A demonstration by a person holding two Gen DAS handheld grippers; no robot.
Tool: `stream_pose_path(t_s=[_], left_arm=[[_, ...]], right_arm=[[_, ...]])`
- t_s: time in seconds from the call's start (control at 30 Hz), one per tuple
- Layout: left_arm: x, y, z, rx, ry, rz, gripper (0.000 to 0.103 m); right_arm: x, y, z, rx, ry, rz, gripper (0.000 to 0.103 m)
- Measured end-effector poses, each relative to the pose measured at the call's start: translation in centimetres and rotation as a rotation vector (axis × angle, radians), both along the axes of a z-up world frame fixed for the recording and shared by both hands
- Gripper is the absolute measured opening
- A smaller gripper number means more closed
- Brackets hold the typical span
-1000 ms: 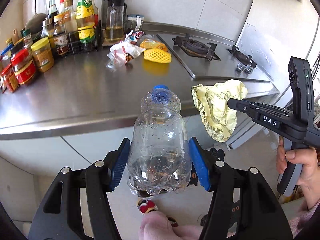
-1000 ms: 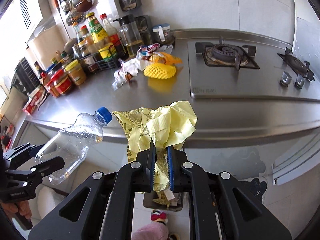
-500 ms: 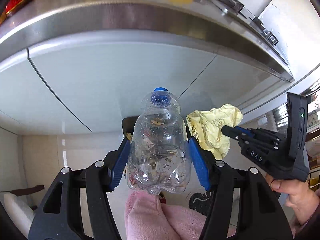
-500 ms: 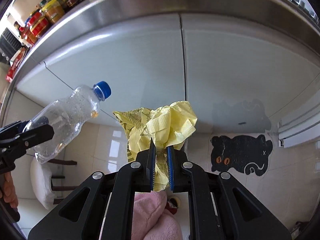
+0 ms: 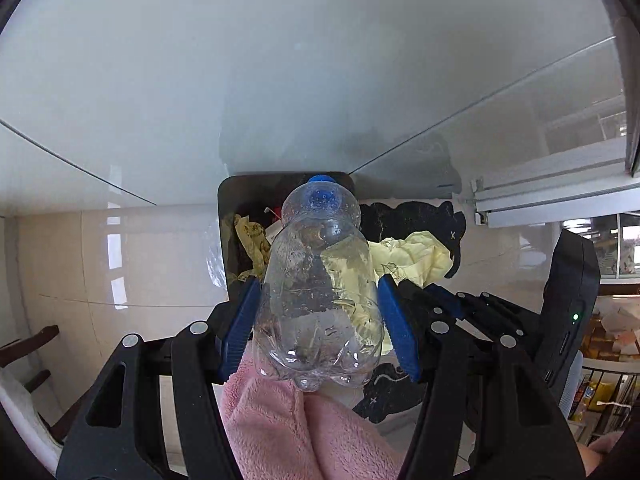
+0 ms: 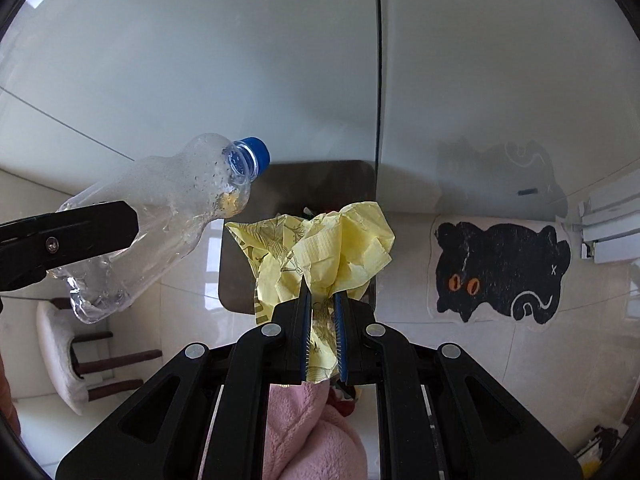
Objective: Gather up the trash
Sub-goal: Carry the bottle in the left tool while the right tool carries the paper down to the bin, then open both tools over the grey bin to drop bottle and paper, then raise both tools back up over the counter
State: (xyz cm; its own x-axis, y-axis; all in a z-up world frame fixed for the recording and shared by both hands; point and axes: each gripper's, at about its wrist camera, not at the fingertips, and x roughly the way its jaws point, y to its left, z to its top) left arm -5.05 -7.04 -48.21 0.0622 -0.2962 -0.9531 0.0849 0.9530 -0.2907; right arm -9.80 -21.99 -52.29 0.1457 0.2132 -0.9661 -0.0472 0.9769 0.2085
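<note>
Trash is sitting in both grippers above a dark bin (image 5: 224,216) on the tiled floor. Clamped between the blue pads of the left gripper (image 5: 320,320), a clear plastic bottle (image 5: 318,300) with a blue cap (image 5: 322,179) is pointing cap-first down toward the bin's opening, its jaws standing about halfway apart around the bottle's body. Just beside it, the right gripper (image 6: 322,320) is pinching a crumpled yellow paper wrapper (image 6: 340,240) with its jaws nearly closed, the wad bulging out beyond the fingertips and hanging over the bin (image 6: 232,272). Inside the bin, more yellow paper (image 5: 250,240) and other scraps are lying. The bin is standing against pale glossy cabinet doors (image 5: 280,80), and a black cat-shaped mat (image 6: 500,268) is lying on the floor to its right. A pink fleece sleeve (image 6: 312,432) is showing under each gripper, and a white-cushioned wooden stool (image 6: 64,344) is standing off to the left.
</note>
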Motion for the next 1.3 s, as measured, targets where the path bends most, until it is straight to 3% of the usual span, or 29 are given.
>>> stream_pose_path(t_s=[0.27,0.33,0.37,0.4,0.5,0.73,0.8,1.0,1.17,1.3], left_arm=[[2.0,-0.5,-2.6,0.019,0.054,0.008,0.058],[2.4,-0.2,-2.4,0.019,0.06,0.015,0.058],[2.4,-0.2,-2.3,0.017,0.063,0.02,0.058],[2.5,-0.1,-2.3,0.009,0.066,0.027,0.058],[2.9,-0.2,-2.1,0.007,0.063,0.03,0.064],[3.2,-0.2,-0.9,0.015,0.045,0.05,0.086],[2.9,-0.1,0.1,0.014,0.033,0.053,0.093],[1.5,0.3,4.8,-0.012,-0.001,0.056,0.095],[-0.2,0.8,11.5,-0.015,-0.094,0.05,0.095],[-0.8,2.1,17.8,-0.04,-0.205,0.059,0.095]], right_arm=[[1.5,0.0,-2.9,0.039,0.06,-0.059,0.017],[1.7,-0.1,-3.2,0.026,0.065,-0.055,0.03],[1.7,-0.2,-3.2,0.035,0.062,-0.058,0.051],[1.8,-0.4,-3.3,0.039,0.055,-0.062,0.066],[1.9,-0.6,-3.4,0.04,0.062,-0.054,0.069],[1.2,-1.2,-2.5,-0.004,0.065,-0.002,0.099],[0.7,-1.7,-1.1,0.002,0.069,-0.01,0.1],[-0.2,-2.7,5.0,0.024,0.042,0.0,0.1],[-0.7,-3.4,12.4,0.117,-0.03,-0.008,0.1],[-0.8,-3.0,18.9,0.172,-0.142,0.028,0.1]])
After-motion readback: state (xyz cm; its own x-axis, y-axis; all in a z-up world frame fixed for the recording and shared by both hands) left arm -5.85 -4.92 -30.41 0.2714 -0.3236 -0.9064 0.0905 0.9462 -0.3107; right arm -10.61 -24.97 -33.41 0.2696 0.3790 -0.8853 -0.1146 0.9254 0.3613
